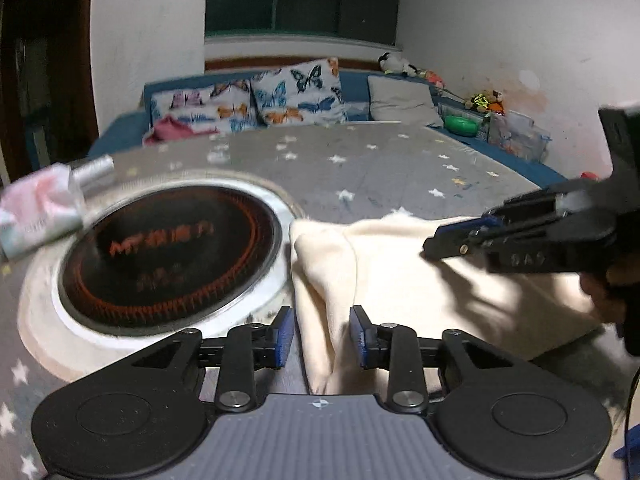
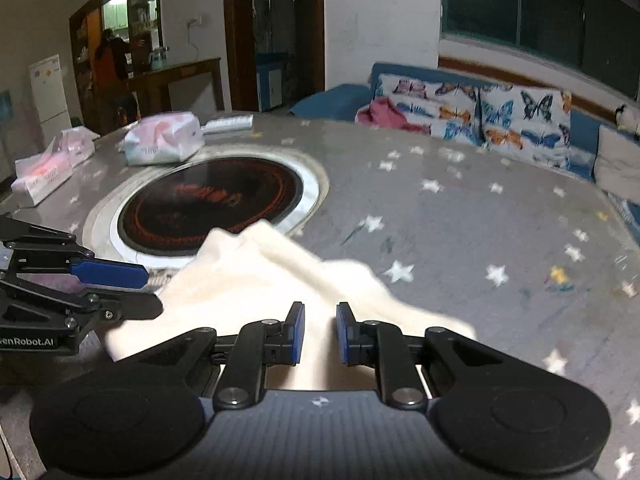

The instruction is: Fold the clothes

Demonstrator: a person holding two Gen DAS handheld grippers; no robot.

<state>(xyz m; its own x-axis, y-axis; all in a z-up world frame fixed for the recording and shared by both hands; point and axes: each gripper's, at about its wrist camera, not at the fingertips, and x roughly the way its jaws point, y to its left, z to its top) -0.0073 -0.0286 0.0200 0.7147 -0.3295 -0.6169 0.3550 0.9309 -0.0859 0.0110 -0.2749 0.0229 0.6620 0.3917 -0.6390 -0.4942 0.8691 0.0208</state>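
Note:
A cream garment (image 1: 400, 272) lies rumpled on the grey star-patterned table (image 1: 360, 168), just right of a round black hob. My left gripper (image 1: 322, 338) straddles a raised fold at the garment's left edge. A thin strip of table shows between its left pad and the fabric, so the pads do not press. From the right wrist view the left gripper (image 2: 152, 290) shows a gap between its fingers beside the garment (image 2: 260, 280). My right gripper (image 2: 320, 334) is shut on the cloth, seen side-on (image 1: 430, 248) with fingers close together.
The inset round hob (image 1: 168, 256) takes up the table's left middle. Tissue packs (image 2: 164, 142) (image 2: 40, 176) lie at the far left edge. A blue sofa with butterfly cushions (image 1: 296, 92) and a pink garment (image 1: 172, 128) stands behind. A person (image 2: 112, 56) stands far off.

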